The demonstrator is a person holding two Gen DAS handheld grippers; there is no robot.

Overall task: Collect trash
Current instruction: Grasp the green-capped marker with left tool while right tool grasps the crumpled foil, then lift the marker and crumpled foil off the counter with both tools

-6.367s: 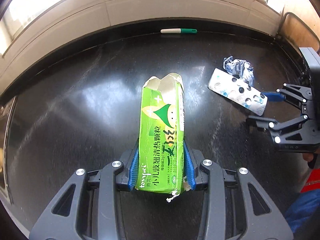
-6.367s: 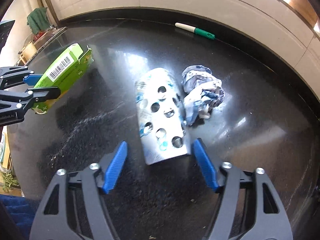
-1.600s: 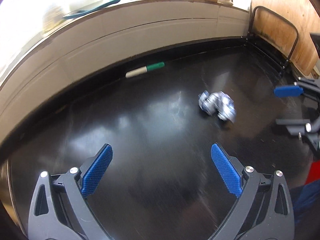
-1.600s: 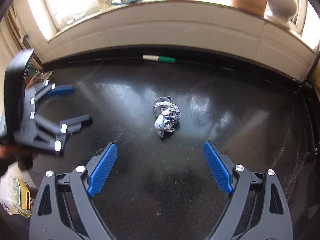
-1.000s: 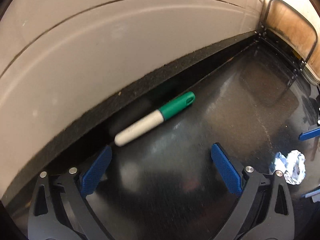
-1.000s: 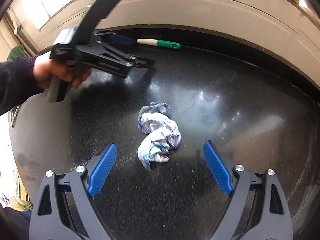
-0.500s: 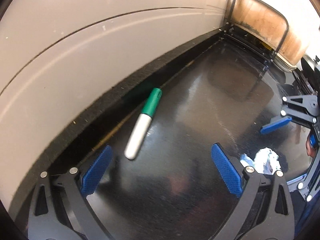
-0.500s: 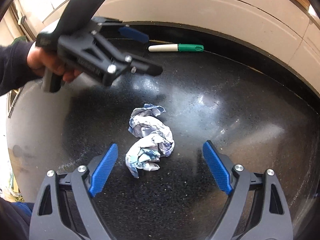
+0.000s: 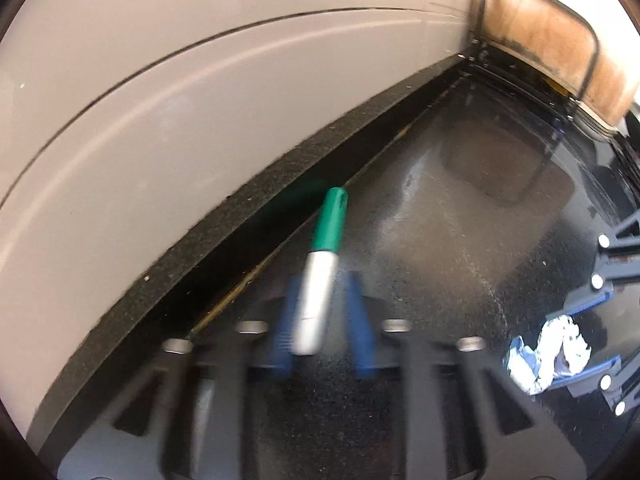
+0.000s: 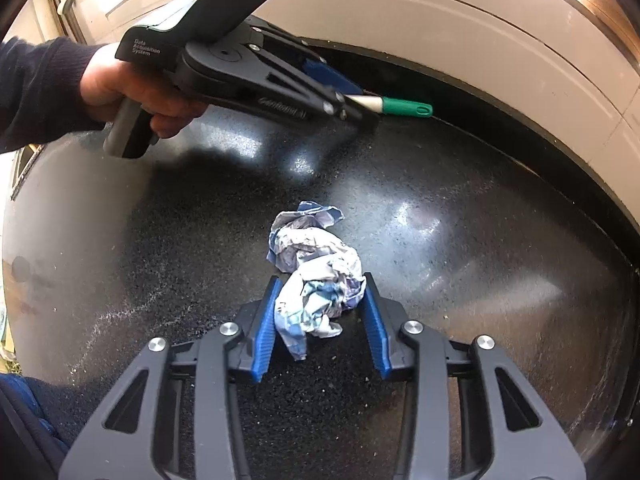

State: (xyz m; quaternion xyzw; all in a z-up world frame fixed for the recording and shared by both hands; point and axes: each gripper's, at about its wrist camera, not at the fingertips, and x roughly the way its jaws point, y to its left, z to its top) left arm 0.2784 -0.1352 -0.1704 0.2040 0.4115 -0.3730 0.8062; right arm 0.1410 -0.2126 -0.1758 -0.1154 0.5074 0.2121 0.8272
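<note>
Left tongs (image 9: pixel 320 320) are closing on the marker (image 9: pixel 318 276) at the bench's (image 10: pixel 460 220) back edge, blurred, so we can't tell if they grip yet. Right tongs (image 10: pixel 320 320) are clamped on the crumpled paper (image 10: pixel 316 276) mid-bench. We should squeeze the marker's barrel squarely and lift straight up, since it may roll. Count: one marker, one paper wad.
</note>
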